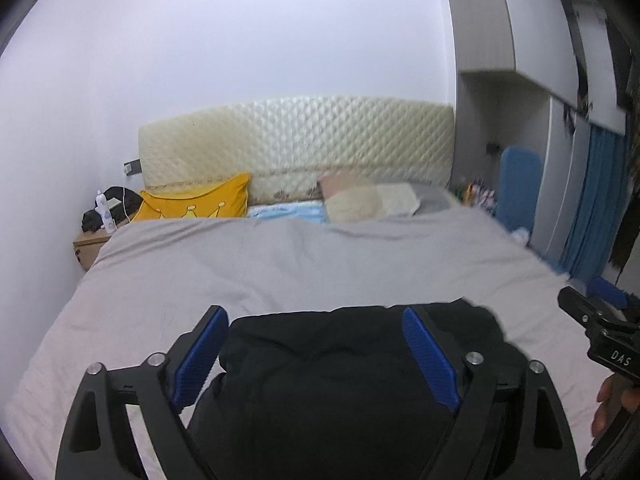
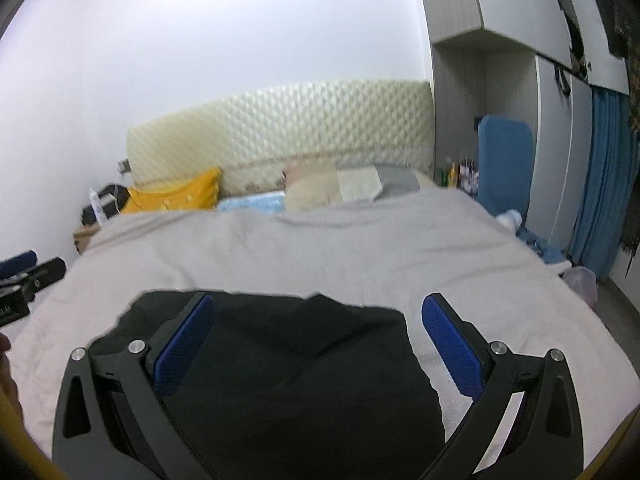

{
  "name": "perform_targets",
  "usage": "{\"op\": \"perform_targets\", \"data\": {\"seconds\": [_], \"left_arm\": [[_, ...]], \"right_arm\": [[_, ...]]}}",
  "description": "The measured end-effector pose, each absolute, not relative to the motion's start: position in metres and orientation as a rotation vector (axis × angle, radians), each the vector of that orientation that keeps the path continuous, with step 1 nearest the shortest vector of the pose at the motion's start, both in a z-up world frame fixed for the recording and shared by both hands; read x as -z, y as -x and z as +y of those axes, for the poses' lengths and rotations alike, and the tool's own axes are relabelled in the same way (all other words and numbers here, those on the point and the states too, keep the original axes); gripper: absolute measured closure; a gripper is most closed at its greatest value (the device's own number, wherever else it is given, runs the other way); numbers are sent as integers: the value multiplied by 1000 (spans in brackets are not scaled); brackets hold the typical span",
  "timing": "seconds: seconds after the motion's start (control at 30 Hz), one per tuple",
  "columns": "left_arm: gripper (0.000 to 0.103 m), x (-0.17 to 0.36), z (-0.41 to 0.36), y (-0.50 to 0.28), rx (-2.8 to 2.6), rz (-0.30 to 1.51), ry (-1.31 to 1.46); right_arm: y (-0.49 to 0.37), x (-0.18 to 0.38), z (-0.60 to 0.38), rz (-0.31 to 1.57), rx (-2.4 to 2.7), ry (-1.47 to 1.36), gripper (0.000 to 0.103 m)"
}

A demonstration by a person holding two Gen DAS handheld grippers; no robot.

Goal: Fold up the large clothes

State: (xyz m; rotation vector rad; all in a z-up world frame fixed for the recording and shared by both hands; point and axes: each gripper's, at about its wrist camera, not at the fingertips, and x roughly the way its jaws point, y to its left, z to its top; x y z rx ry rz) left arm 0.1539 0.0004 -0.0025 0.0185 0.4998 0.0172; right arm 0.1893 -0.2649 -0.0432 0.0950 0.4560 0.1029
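A black garment (image 1: 340, 380) lies bunched in a compact pile on the grey bed cover (image 1: 280, 264) near the bed's foot. My left gripper (image 1: 316, 320) is open above its left part, blue pads (image 1: 198, 360) spread wide, holding nothing. My right gripper (image 2: 318, 308) is open above the garment (image 2: 288, 368), over its right part; its right pad (image 2: 452, 344) is over bare cover (image 2: 320, 248). The right gripper also shows at the right edge of the left wrist view (image 1: 600, 328), and the left gripper at the left edge of the right wrist view (image 2: 28, 276).
Quilted cream headboard (image 1: 296, 140) at the far end, with a yellow pillow (image 1: 196, 202), a blue cloth (image 1: 288, 212) and beige pillows (image 1: 368, 198). A nightstand (image 1: 90, 244) with clutter stands at the far left. Wardrobe, blue board (image 1: 520, 188) and blue curtain (image 1: 596, 200) on the right.
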Motion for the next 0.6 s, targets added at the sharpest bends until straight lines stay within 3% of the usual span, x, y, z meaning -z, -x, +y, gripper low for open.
{"op": "perform_targets", "data": {"seconds": [0.6], "left_arm": [[12, -49, -8, -6, 65, 410, 73]], "right_arm": [[-42, -29, -243, 274, -179, -87, 0]]}}
